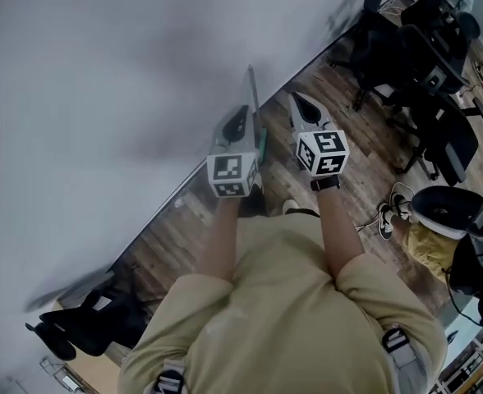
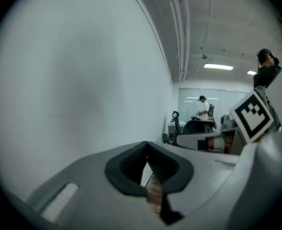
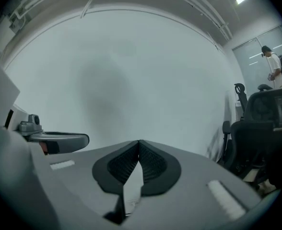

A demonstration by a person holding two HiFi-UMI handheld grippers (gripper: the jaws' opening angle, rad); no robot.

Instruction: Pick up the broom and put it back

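In the head view a thin pale pole with a green section, apparently the broom's handle [image 1: 255,113], rises along the white wall [image 1: 102,97] between my two grippers. My left gripper [image 1: 241,112] is just left of the pole, and its jaws are shut with nothing between them [image 2: 146,145]. Slightly to the right of the pole, my right gripper [image 1: 299,98] is also shut and empty [image 3: 139,143]. Both point at the wall. The broom's head is hidden behind the grippers and arms. Neither gripper view shows the broom.
Black office chairs [image 1: 439,130] stand on the wooden floor at the right, with shoes [image 1: 387,218] lying near them. Another black chair [image 1: 85,322] is at the lower left. A person [image 2: 204,108] stands far off by a desk, also seen as a person [image 3: 275,71].
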